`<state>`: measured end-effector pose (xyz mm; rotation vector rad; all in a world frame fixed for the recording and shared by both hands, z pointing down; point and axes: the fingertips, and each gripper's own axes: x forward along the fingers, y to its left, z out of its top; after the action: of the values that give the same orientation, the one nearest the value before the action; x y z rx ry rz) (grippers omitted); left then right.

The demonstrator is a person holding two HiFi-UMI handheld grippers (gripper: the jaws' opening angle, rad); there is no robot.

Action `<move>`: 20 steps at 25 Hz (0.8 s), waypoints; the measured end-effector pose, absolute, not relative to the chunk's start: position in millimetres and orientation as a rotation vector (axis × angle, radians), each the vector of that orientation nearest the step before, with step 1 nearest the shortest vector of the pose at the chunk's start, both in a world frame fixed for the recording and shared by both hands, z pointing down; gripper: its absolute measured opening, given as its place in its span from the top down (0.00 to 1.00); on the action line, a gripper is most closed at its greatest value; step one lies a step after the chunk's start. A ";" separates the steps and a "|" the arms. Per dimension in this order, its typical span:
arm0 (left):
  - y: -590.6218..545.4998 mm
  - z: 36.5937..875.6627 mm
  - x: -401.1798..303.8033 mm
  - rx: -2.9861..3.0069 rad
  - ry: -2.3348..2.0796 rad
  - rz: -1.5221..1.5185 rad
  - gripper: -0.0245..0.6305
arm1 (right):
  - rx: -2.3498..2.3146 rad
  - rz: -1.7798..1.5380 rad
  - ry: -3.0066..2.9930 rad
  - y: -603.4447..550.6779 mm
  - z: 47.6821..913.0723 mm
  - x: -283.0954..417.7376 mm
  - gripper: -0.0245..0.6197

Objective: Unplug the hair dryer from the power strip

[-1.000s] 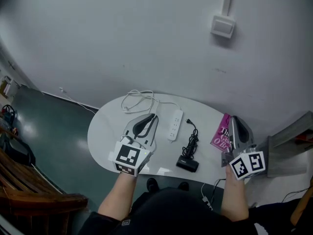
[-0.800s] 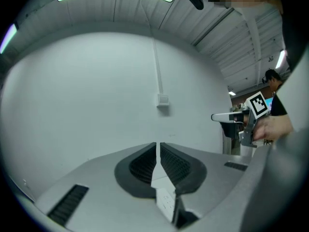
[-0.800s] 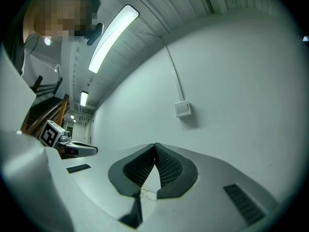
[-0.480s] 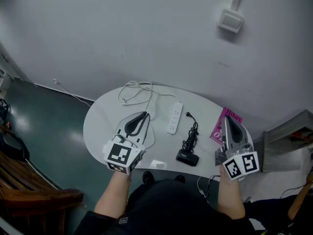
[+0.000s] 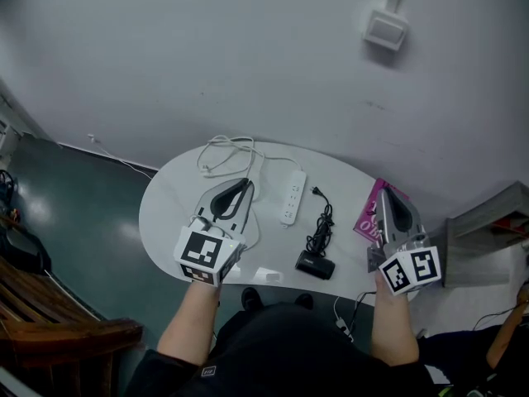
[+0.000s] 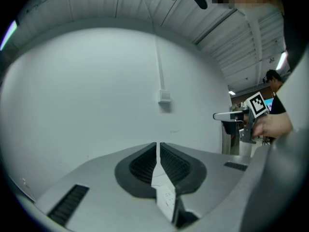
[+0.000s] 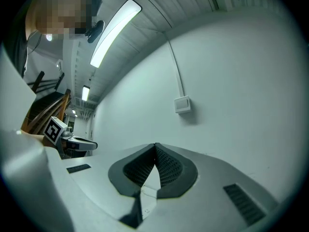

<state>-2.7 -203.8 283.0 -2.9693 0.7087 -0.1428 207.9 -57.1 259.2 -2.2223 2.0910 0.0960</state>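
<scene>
A white power strip (image 5: 291, 197) lies in the middle of the white rounded table (image 5: 165, 213), its white cable (image 5: 225, 151) looped at the far edge. To its right lies a small black device (image 5: 315, 265) with a bundled black cord (image 5: 321, 236). The cord's plug (image 5: 316, 193) rests on the table beside the strip, not in a socket. My left gripper (image 5: 243, 185) (image 6: 158, 144) hovers left of the strip, shut and empty. My right gripper (image 5: 385, 193) (image 7: 155, 145) hangs over the table's right end, also shut and empty.
A pink book (image 5: 369, 218) lies at the table's right end under my right gripper. A grey wall with a small white box (image 5: 387, 30) stands behind the table. Dark floor and a wooden bench (image 5: 50, 329) are at the left.
Both grippers have drifted a little and stayed shut. The head view has swung slightly. The strip, the cord and the book lie as before.
</scene>
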 end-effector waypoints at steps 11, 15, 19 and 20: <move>-193.7 286.5 10.8 -2.985 0.676 -0.153 0.91 | -2.224 0.062 2.086 -54.0 267.6 217.2 0.91; -190.0 293.2 10.5 -3.000 0.679 -0.166 0.91 | -2.230 0.026 2.083 -49.2 275.8 217.6 0.91; -192.1 295.3 8.9 -3.001 0.696 -0.170 0.91 | -2.229 0.011 2.083 -46.8 280.3 220.9 0.91; -192.9 296.2 8.1 -3.001 0.701 -0.171 0.91 | -2.229 0.011 2.083 -46.8 280.9 221.1 0.91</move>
<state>8.1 -192.9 296.2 -3.0006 0.7010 -0.1709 221.1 -46.8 280.9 -2.2288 2.0832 0.0106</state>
